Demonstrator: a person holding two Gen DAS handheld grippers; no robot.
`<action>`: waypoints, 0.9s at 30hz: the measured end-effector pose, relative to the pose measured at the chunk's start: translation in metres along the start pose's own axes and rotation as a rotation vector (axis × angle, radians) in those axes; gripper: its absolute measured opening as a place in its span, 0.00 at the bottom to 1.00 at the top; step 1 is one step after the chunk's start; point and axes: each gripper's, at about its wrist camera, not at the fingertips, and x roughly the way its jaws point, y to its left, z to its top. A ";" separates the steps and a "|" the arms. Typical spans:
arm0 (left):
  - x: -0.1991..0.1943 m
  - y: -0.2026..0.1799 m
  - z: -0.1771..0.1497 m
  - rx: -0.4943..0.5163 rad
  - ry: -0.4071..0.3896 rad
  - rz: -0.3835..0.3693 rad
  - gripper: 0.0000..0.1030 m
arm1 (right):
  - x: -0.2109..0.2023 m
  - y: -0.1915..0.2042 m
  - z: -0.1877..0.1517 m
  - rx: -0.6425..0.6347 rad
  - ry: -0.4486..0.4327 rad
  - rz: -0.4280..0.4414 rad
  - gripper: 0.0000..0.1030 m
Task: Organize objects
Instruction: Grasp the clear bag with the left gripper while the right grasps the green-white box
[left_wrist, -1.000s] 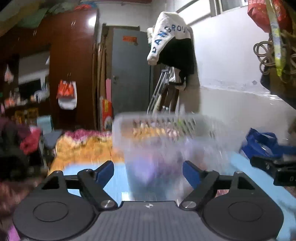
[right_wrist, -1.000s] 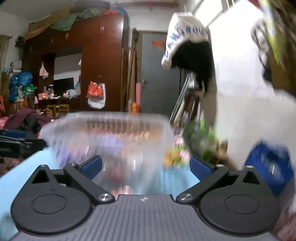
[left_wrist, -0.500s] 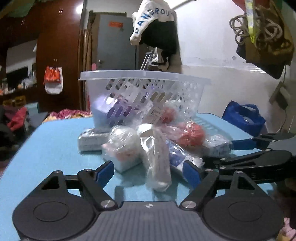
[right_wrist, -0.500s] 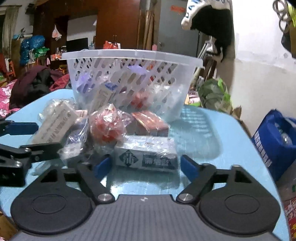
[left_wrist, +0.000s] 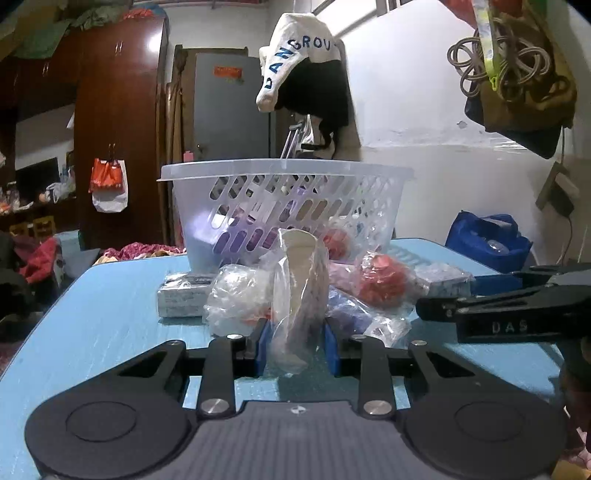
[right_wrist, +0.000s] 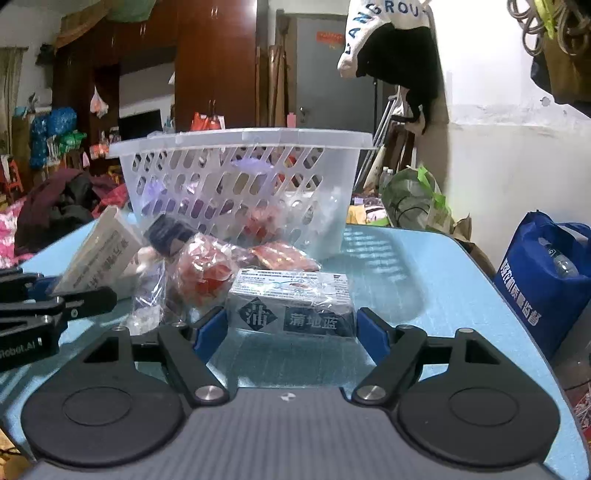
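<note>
A white slotted plastic basket (left_wrist: 284, 195) stands on a light blue table (left_wrist: 110, 302), with bagged items piled in front of it. My left gripper (left_wrist: 295, 347) is shut on a clear-bagged white tube (left_wrist: 301, 295), tilted upright. My right gripper (right_wrist: 290, 328) has closed on a wrapped box with dark Chinese labels (right_wrist: 291, 301), one blue pad at each end. The basket (right_wrist: 240, 177) also shows in the right wrist view. A bagged red ball (right_wrist: 205, 273) lies left of the box. The left gripper's arm (right_wrist: 44, 314) shows at the left edge.
A wrapped grey box (left_wrist: 183, 295), a bagged white bundle (left_wrist: 236, 299) and a bagged red ball (left_wrist: 384, 280) lie beside the tube. A blue bag (right_wrist: 546, 277) stands off the table's right edge. The right gripper's arm (left_wrist: 509, 306) reaches in from the right.
Both grippers have moved forward to the pile and closed: the left on the bagged tube, the right on the wrapped box. A second ago the views were blurred by fast motion.
</note>
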 end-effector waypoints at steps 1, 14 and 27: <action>-0.001 -0.001 0.000 0.007 -0.005 -0.001 0.33 | -0.001 -0.001 0.000 0.006 -0.005 0.002 0.76; -0.005 0.002 0.002 0.011 -0.036 -0.026 0.33 | -0.010 -0.007 0.002 0.046 -0.061 -0.008 0.76; -0.019 0.016 0.029 -0.014 -0.097 -0.052 0.32 | -0.035 -0.003 0.028 0.049 -0.166 0.009 0.76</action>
